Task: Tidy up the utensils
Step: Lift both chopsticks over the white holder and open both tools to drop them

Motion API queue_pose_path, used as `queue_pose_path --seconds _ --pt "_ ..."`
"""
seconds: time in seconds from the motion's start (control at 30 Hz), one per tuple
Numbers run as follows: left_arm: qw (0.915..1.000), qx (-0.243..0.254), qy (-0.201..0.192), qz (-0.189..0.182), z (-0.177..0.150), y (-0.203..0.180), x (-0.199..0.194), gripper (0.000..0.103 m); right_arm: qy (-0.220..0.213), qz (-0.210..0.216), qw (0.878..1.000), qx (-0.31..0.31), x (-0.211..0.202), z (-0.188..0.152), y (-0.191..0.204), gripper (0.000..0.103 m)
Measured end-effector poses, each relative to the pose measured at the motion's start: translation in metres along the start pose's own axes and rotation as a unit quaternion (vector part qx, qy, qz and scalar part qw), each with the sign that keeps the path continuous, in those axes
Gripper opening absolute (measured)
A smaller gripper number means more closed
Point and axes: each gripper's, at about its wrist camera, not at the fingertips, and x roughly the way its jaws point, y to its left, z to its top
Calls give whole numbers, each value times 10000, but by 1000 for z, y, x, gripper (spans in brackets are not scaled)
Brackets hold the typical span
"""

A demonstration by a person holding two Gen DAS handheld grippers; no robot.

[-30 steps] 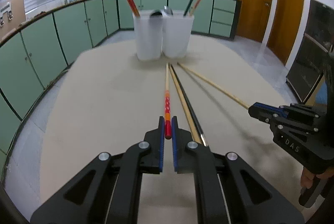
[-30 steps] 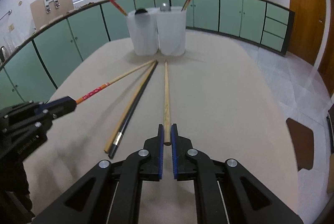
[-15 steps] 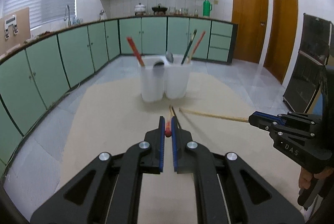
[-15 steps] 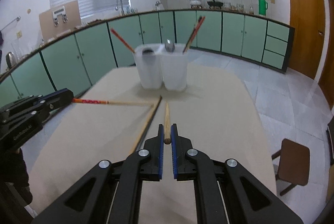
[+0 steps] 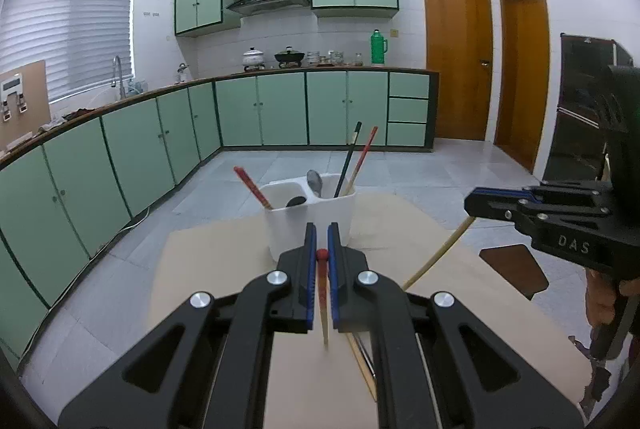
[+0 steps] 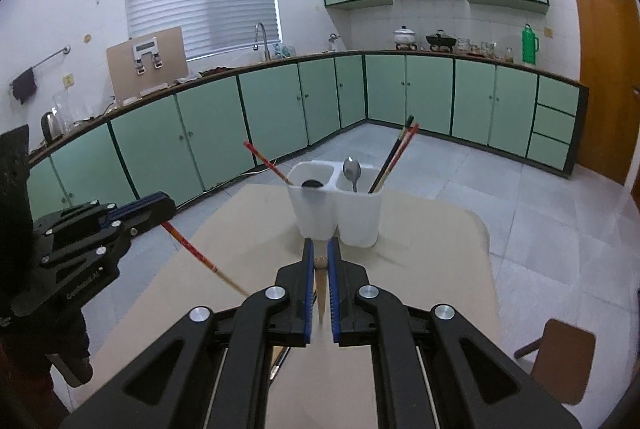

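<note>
My left gripper (image 5: 321,243) is shut on a red-topped chopstick (image 5: 322,293) that hangs tip-down above the table; it also shows in the right wrist view (image 6: 200,256). My right gripper (image 6: 319,253) is shut on a plain wooden chopstick (image 6: 320,289), also tip-down; it also shows in the left wrist view (image 5: 436,255). A white two-compartment utensil holder (image 5: 310,217) stands ahead at the table's far end, also seen in the right wrist view (image 6: 336,209). It holds a red chopstick, spoons, and a black and a red chopstick.
Two more chopsticks (image 5: 362,357) lie on the beige table (image 5: 460,329), partly hidden under my left gripper. A brown stool (image 6: 560,365) stands right of the table. Green kitchen cabinets (image 6: 280,117) line the walls beyond.
Both grippers have lifted their chopsticks off the table and tilted up. The chopsticks went from lying flat, to level, to hanging tip-down. The holder now sits lower in both views.
</note>
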Motion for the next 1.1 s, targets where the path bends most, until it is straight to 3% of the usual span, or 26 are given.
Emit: queue_pose_path --seconds 0.33,0.53,0.77,1.1 --pt "9998 124 -104 -105 11 -2 -4 4 -17 -98 9990 -434 -4 19 5 7" --pt "9995 83 -281 -123 26 1 0 4 -237 -96 9984 -499 -8 44 2 6" --pt "9972 65 -743 -51 68 12 6 4 -592 -93 9971 -461 -8 91 -6 6" --pt "9877 49 -1562 90 141 22 27 4 -1230 -231 9913 -416 6 166 -15 6"
